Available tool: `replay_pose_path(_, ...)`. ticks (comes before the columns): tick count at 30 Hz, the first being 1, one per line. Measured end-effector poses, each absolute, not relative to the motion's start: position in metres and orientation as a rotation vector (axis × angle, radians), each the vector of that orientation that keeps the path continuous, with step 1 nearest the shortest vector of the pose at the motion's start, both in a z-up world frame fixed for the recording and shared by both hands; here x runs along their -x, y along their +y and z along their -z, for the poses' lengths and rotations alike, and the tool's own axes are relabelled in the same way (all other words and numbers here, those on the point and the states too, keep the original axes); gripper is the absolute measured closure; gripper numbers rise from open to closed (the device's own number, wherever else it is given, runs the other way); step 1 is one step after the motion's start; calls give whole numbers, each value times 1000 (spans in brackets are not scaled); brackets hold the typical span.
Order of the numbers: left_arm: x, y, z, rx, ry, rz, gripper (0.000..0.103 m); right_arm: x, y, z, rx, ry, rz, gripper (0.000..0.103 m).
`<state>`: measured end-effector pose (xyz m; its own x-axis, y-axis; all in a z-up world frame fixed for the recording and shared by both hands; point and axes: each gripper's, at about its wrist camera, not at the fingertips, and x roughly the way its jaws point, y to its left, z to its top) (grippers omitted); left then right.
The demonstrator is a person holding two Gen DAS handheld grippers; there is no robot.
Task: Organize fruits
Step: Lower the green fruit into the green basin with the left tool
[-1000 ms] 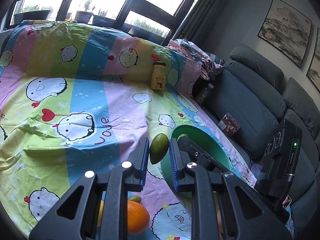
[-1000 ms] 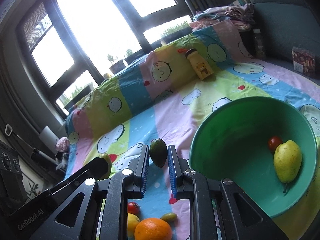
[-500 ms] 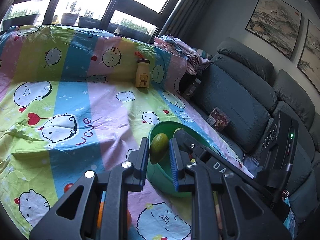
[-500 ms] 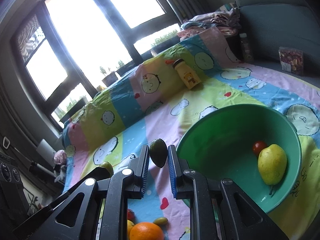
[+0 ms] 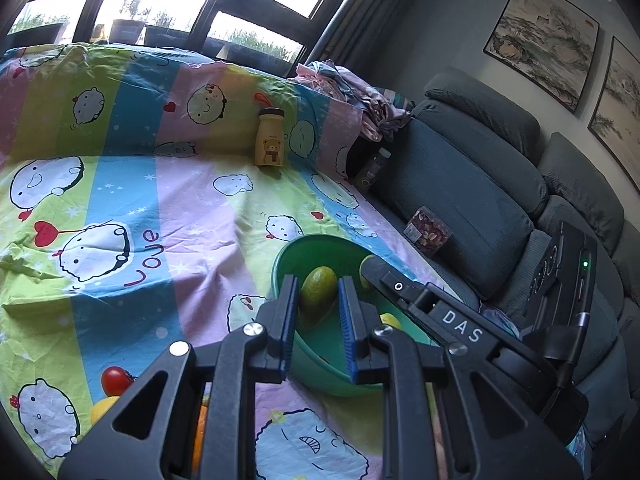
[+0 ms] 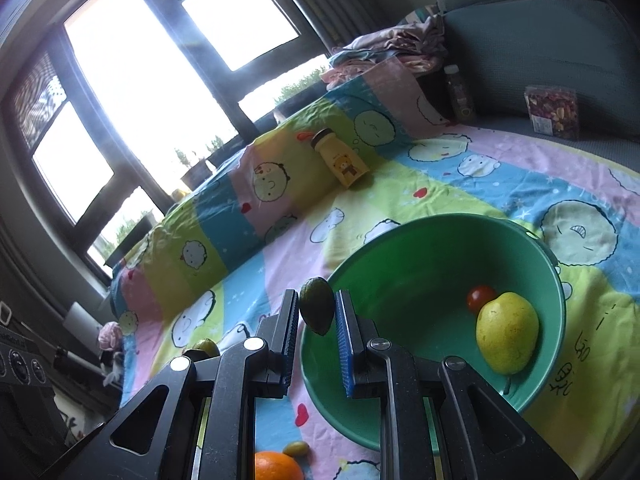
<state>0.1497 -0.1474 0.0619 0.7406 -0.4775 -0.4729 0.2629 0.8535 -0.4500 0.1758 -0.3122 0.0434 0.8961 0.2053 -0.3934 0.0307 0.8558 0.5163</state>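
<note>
We have a fruit pinched in each hand above the green bowl [image 6: 536,248]: the left gripper [image 5: 318,308] is clamped on a yellow-green lime [image 5: 319,291], just inside the bowl's near rim, and the right gripper [image 6: 317,312] is clamped on a dark avocado [image 6: 317,305], right over that rim. Down in the bowl lie a pear [image 6: 506,332] and a small tomato [image 6: 481,298]. To do this well, we should carry both fruits past the rim toward the bowl's middle, dip low, and release them one at a time, clear of the pear. An orange [image 6: 278,466] waits outside the bowl.
</note>
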Motion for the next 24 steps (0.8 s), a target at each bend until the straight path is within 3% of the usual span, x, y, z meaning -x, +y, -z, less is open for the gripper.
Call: replay_pose_path(24,-171,-187,-30,349,726,483,83,-183,-344,-26,-600,583,36,84)
